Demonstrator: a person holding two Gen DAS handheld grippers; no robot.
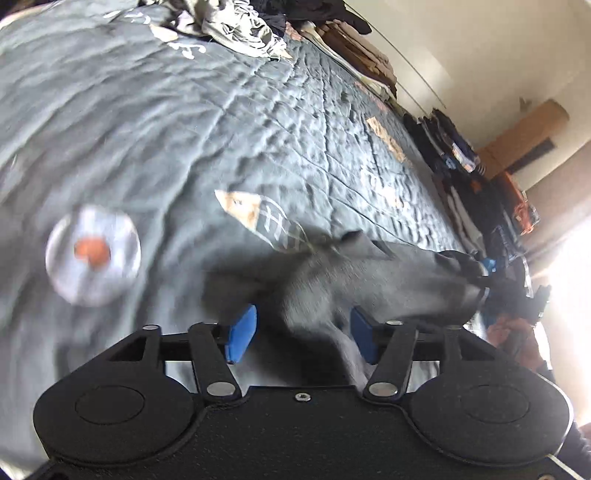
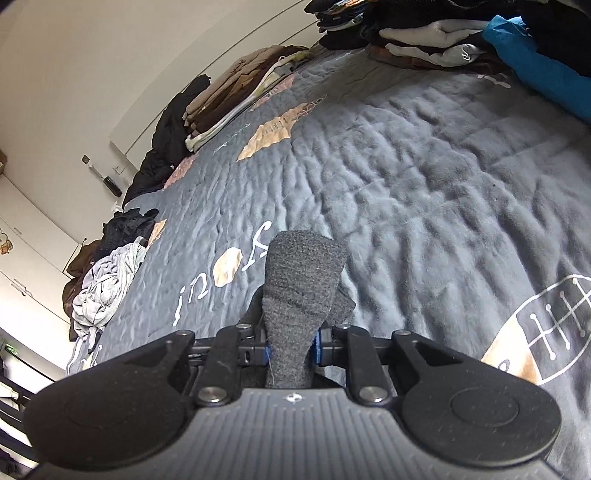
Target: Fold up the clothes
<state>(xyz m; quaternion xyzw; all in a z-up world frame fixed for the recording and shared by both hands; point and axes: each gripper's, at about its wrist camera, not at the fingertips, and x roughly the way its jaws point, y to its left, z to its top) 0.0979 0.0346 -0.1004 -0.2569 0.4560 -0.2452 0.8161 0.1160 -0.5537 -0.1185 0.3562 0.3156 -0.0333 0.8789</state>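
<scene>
The right hand-held gripper [image 2: 293, 349] pinches a dark grey sock [image 2: 301, 295] above the quilt [image 2: 424, 192]. The left hand-held gripper [image 1: 303, 332] is spread, with blurred grey cloth [image 1: 369, 280] between its pads [image 1: 242, 332], not pressed. Folded stacks [image 2: 229, 96] line the bed's far edge, a crumpled grey garment [image 2: 107, 284] lies to the left, and a blue item [image 2: 535, 70] lies to the right.

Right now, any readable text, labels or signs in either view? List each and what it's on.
"ino", white letters on the grey bedspread, right wrist view; the "o" is a tan disc, and the next letter is partly hidden by the sock.
White lettering near the crumpled shirt, left wrist view: too blurred to read.
Small mark on the folded grey garment: too small to read.
</scene>
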